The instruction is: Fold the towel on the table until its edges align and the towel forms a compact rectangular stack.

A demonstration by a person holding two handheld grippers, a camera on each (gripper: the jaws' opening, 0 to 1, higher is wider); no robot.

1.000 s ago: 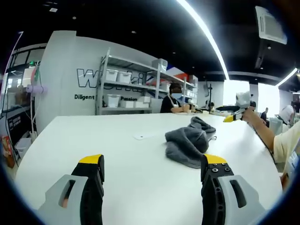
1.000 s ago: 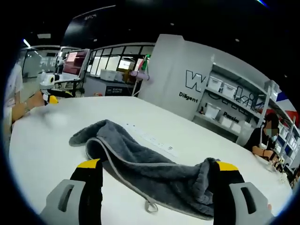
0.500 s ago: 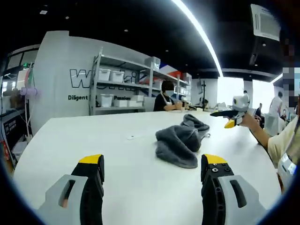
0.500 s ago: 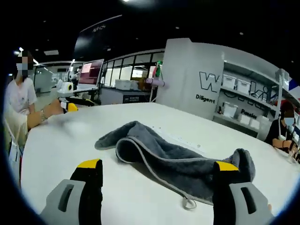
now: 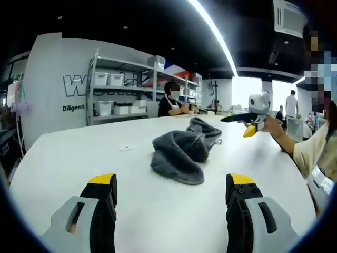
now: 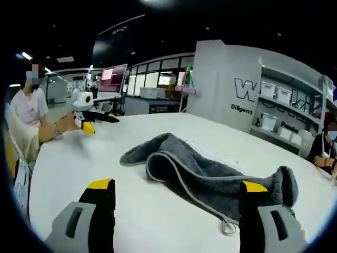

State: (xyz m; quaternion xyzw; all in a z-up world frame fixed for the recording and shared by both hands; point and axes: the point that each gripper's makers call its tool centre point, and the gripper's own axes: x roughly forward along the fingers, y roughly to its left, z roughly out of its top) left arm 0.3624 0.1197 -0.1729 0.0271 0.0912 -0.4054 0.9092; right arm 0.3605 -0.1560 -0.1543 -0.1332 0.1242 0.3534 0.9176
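Towel (image 6: 210,176): crumpled, lies lengthwise across my right gripper (image 6: 176,203), just ahead; farther from my left gripper (image 5: 171,196). Both spread wide, holding nothing.

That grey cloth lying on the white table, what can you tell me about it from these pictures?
It is a grey towel, soft and plush like terry, with a paler stitched hem along its edge and a small hanging loop at one side. It lies unfolded in a crumpled, elongated heap, bunched and rolled over itself, flat on the white table. Only the table touches it; both grippers are apart from it, jaws open.
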